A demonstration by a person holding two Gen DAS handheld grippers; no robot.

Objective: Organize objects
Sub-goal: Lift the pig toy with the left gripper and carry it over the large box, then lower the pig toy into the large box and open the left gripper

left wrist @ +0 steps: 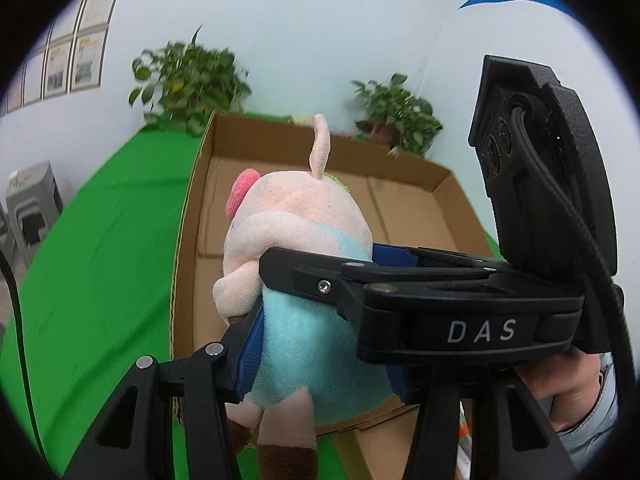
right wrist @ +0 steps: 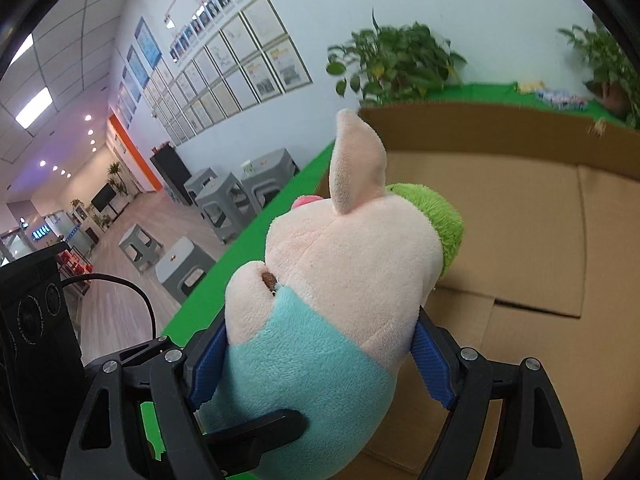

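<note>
Gripping the plush pig (left wrist: 296,280) from both sides at once, the two claws share one toy: the left claw (left wrist: 320,360) has its blue pads pressed into the pale blue body, and the right claw (right wrist: 320,360) is likewise clenched on the same soft middle, its pads (right wrist: 434,364) sinking into the plush. In the left wrist view the right claw crosses in front of the toy from the right, with the person's hand (left wrist: 560,376) behind it. The pig is held upright in the air over the near edge of an open cardboard box (left wrist: 400,216), ear up and its pink snout turned left, a green tuft on the far side of its head. The box sits on a green tabletop (left wrist: 100,240), with two potted plants (left wrist: 188,84) beyond its far wall; whether the toy's brown feet touch the box rim is hard to say through the fisheye.
</note>
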